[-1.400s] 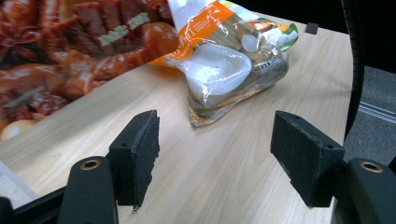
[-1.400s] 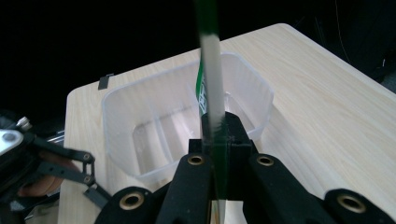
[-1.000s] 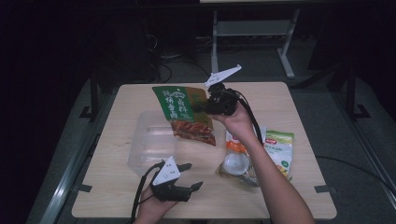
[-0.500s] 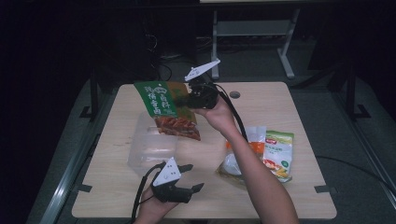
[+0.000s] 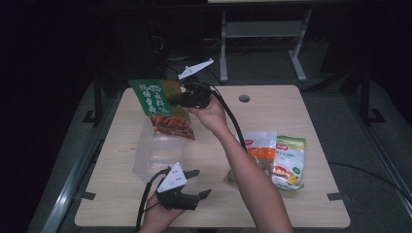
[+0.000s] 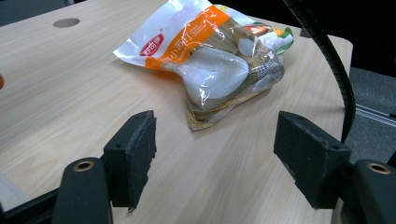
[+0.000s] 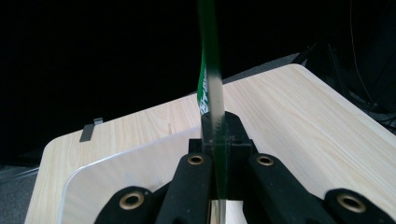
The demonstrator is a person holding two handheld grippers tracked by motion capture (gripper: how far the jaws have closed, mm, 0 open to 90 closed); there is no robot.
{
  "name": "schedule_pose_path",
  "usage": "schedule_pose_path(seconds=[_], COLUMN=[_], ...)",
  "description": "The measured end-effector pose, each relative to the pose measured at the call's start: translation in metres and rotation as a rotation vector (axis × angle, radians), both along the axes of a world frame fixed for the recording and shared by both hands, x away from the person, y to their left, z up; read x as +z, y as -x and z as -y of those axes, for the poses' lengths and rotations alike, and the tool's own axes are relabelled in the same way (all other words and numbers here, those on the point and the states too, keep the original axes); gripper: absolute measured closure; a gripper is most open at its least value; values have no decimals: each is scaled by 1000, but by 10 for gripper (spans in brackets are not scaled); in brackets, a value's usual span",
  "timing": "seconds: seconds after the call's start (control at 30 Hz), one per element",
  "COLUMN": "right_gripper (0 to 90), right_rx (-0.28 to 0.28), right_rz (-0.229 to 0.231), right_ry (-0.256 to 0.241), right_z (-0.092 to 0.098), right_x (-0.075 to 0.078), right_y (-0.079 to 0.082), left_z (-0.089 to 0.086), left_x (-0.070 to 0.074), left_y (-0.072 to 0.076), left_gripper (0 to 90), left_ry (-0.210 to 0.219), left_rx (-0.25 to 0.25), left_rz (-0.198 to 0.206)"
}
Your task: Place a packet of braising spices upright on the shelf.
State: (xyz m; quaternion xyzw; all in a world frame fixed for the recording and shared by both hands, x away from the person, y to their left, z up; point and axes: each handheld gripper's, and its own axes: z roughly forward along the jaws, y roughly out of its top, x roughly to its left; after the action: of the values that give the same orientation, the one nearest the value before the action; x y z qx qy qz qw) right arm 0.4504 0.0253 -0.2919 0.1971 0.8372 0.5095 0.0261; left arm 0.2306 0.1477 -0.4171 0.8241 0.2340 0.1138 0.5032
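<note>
High view: right claw (image 5: 187, 97) pinches green snack bag (image 5: 160, 109) aloft over clear bin (image 5: 158, 153) on counter (image 5: 291, 204), carry step; left gripper view: left claw (image 6: 215, 154) spread, idle near orange packet (image 6: 210, 60); right gripper view: bag edge (image 7: 212, 93) clamped; next, lower and release into bin.

Glossy plastic snack bag (image 5: 160, 108), clear plastic tub (image 5: 154, 154) – matt wood-grain table (image 5: 291, 102), black foam-ish jaws

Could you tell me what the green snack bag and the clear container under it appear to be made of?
The green snack bag looks like thin glossy plastic film, judging by its sheen and its edge pinched flat. The clear container seems rigid transparent plastic: the table's wood grain shows through it.
</note>
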Motion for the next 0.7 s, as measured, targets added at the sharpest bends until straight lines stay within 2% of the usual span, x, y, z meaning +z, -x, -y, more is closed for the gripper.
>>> schedule_pose_path(seconds=[0.17,0.2,0.43,0.7], right_gripper=[899,899,898,899], right_rx=[-3,-4,-8,-14], right_rz=[-14,-15,-37,-60], right_ry=[-15,-14,-38,-70], right_z=[-9,-10,-18,-16], right_x=[-11,-13,-25,-34], right_y=[-8,-9,-16,-19], left_z=[-1,-1,-1,-1], left_x=[0,1,0,1], left_y=[0,-1,-2,-1], left_gripper=[281,281,264,260], left_ry=[0,-6,-5,-4], left_rx=[1,-1,12,13], left_rz=[4,15,9,10])
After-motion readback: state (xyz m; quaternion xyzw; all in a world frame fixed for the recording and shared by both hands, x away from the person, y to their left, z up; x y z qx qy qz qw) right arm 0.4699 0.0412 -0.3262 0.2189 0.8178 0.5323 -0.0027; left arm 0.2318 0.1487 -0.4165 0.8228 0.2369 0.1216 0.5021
